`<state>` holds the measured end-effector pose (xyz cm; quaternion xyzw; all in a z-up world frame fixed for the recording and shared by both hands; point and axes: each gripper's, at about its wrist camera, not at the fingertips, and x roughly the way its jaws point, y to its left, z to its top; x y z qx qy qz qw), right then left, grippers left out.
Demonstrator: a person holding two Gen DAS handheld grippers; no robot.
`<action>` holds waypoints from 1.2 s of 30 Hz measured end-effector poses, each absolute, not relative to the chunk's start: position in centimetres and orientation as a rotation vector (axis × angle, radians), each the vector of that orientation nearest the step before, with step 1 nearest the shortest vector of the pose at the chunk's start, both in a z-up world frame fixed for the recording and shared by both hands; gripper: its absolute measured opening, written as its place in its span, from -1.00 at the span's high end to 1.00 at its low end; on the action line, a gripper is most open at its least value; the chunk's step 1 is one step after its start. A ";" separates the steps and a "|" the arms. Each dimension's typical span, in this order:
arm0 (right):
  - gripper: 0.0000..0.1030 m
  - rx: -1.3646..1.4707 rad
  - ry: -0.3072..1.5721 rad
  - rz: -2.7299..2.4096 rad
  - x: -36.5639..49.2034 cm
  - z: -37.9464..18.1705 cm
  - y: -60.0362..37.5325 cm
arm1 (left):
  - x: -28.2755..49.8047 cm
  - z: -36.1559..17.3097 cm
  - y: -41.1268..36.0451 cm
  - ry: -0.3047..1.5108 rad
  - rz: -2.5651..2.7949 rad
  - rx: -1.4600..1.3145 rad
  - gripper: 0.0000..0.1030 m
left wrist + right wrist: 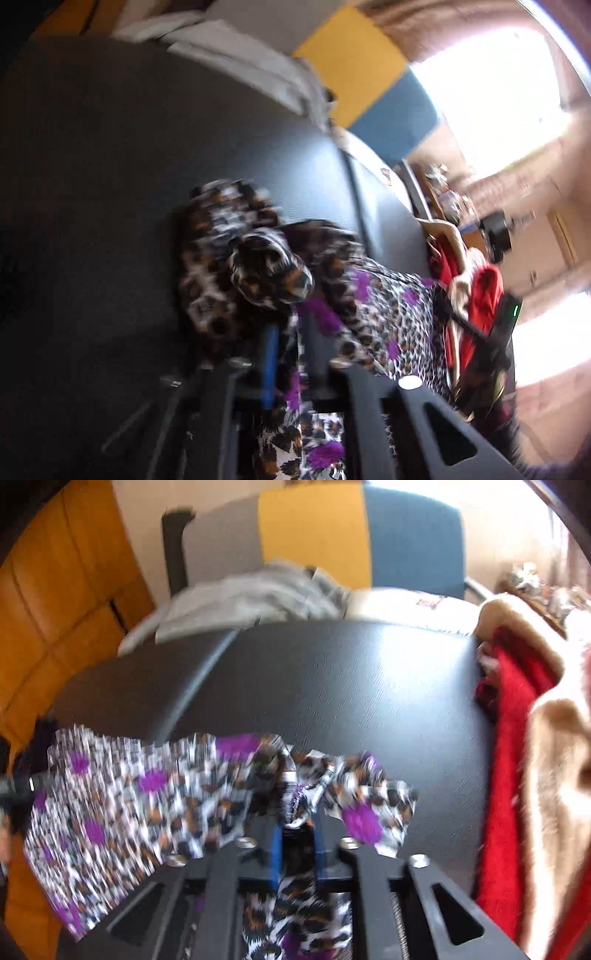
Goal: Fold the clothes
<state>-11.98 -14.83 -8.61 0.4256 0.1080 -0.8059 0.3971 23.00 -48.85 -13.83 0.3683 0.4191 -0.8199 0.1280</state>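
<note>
Left gripper (291, 325): nearest the left camera, black with blue-lined fingers, jaws closed on a fold of the garment.
Leopard-print garment (388, 314): white cloth with brown and black spots and purple blotches; it is pinched in both grippers and hangs stretched between them over the near part of the table, with a bunched end resting on the tabletop beyond the left gripper.
Right gripper (297, 823): black with blue-lined fingers, jaws clamped on a gathered edge of the same garment, cloth trailing down between the fingers toward the camera.
Table (332, 686): dark, matte, bare across its middle.
Grey clothes (251, 598): a folded pile at the table's far left edge.
Red and cream clothes (517, 738): a fuzzy heap along the table's right edge.
Picture quality: both views are blurred.
</note>
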 end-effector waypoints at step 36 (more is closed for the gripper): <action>-0.93 0.943 0.178 -1.687 -5.7 -12.5 -18.4 | 20.5 -11.8 -57.6 1.454 -2.313 0.773 0.64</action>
